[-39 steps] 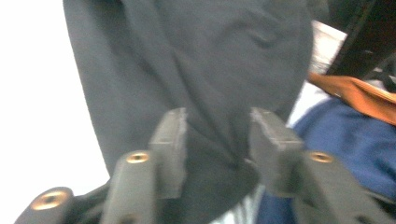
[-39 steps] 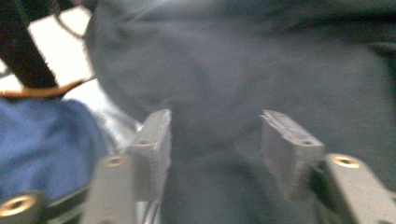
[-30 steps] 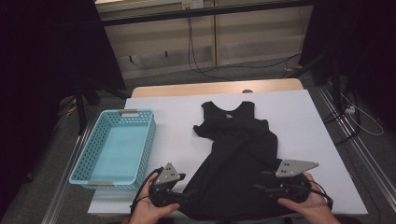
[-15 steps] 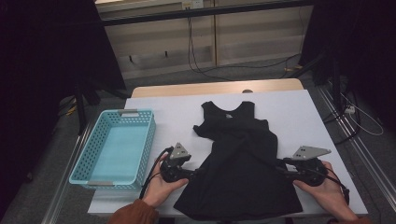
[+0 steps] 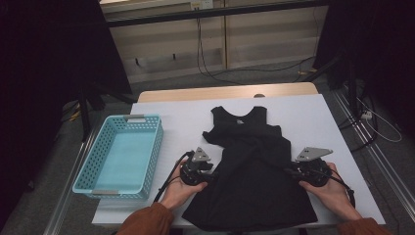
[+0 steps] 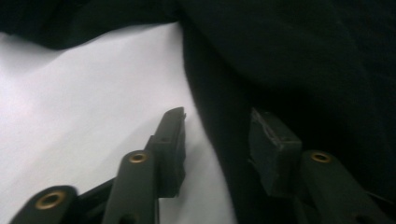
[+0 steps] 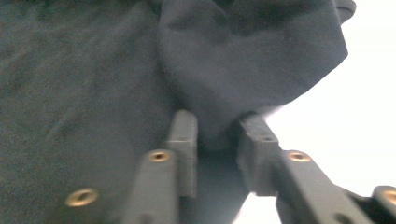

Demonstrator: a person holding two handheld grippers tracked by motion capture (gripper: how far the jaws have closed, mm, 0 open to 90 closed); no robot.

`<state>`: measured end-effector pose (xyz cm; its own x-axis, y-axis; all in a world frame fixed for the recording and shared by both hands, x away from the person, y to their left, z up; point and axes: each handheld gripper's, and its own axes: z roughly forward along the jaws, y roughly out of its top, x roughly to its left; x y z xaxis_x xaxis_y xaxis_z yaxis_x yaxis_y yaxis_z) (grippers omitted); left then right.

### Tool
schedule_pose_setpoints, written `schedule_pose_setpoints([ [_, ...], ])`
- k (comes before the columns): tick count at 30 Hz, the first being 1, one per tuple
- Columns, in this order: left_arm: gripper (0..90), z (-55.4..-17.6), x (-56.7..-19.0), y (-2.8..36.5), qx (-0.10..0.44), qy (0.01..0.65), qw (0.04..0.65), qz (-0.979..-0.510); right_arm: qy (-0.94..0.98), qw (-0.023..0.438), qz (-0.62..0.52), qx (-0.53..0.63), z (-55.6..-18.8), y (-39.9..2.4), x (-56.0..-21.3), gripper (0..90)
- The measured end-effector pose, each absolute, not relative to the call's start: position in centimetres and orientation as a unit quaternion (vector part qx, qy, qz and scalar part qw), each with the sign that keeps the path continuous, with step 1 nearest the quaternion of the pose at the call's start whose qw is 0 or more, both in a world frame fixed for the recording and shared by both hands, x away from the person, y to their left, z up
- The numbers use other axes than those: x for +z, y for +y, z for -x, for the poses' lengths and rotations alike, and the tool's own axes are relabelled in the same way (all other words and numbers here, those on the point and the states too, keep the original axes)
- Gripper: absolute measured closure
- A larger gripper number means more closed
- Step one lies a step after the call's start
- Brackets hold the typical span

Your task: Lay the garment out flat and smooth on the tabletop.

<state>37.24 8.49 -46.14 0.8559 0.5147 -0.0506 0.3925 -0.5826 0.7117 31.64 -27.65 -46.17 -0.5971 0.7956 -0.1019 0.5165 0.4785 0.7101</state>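
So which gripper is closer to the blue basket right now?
Left. The left gripper sits at the black garment's near-basket edge, just beside the blue basket; the right gripper is across the garment, at its far edge.

Dim room, dark at both sides of the high view; light falls from above on the white-topped table (image 5: 303,122). The black sleeveless cloth garment (image 5: 249,181) shows little detail. In the right gripper view the table glares white; both gripper views are soft and blurred.
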Motion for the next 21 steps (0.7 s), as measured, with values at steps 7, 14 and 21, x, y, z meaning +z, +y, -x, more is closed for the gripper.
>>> schedule_pose_setpoints([
  [7, 89.5, -36.8, -45.7, 8.8, 0.083, 0.262, 0.359, -0.892, 0.817, 0.202, -0.413, 0.347, -31.5, -28.4, -46.0, 83.7],
  [14, 89.7, -36.5, -45.5, 11.6, 0.098, 0.298, 0.347, -0.884, 0.811, 0.204, -0.425, 0.348, -31.4, -29.3, -46.0, 84.1],
  [21, 89.7, -36.0, -45.3, 14.1, 0.093, 0.321, 0.344, -0.877, 0.81, 0.2, -0.431, 0.344, -31.2, -29.8, -45.8, 87.0],
])
